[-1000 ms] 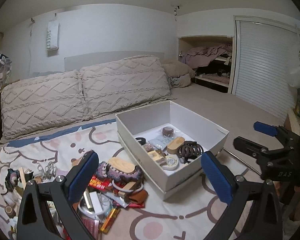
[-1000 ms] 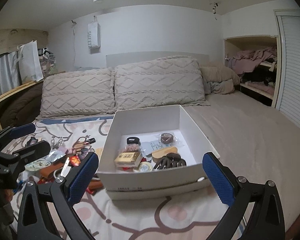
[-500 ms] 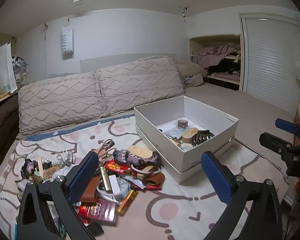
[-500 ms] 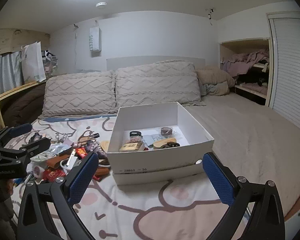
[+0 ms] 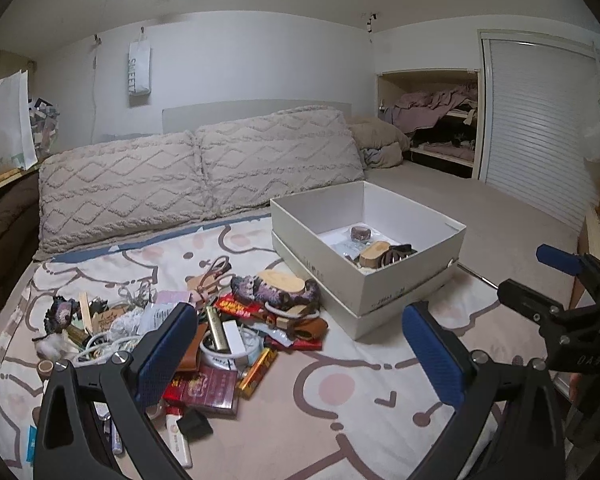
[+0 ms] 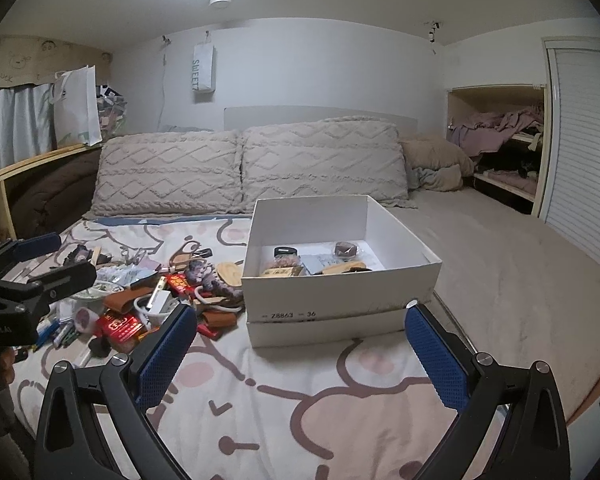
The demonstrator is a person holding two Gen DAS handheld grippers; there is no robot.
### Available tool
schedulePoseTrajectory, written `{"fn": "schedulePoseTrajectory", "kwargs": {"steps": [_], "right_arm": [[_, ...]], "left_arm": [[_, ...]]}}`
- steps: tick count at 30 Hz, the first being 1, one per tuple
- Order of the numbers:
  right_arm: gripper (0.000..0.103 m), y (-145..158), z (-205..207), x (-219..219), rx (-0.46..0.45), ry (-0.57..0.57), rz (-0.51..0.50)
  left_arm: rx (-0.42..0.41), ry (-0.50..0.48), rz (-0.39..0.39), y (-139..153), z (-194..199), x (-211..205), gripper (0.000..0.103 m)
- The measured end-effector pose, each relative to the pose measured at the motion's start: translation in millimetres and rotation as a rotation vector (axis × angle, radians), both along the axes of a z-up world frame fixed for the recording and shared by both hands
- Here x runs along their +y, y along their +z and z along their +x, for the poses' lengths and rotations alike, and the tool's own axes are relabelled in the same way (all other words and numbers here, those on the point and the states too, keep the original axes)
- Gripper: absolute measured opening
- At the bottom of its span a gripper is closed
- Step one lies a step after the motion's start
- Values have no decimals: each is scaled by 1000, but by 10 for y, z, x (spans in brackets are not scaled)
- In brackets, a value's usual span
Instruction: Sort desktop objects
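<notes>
Grippers both stand spread wide and hold nothing: the left gripper hangs above the near edge of the clutter pile, the right gripper above bare bedspread in front of the white box. Both hover clear of the bed. The box sits in its lid on the patterned bedspread, with a few small items already inside; the loose pile lies just left of it. Two knitted pillows lean against the headboard, and a slatted door closes the right side.
</notes>
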State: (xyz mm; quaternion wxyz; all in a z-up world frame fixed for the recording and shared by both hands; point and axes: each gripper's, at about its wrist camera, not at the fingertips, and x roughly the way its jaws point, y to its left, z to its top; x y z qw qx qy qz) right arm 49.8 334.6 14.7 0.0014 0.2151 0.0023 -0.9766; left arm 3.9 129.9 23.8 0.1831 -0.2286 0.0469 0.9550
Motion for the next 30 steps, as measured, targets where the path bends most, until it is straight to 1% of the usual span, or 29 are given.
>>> {"fn": "schedulePoseTrajectory", "kwargs": {"steps": [5, 8, 13, 30], "right_arm": [[103, 28, 45, -65, 1, 1, 25], [103, 35, 63, -116, 1, 8, 25], [103, 15, 77, -181, -10, 12, 33], [103, -13, 110, -165, -21, 1, 37]], "left_arm": [[1, 8, 2, -16, 36, -42, 103], [16, 25, -6, -1, 71, -49, 103], [11, 24, 0, -1, 89, -79, 103], [-2, 31, 4, -18, 92, -99, 103]]}}
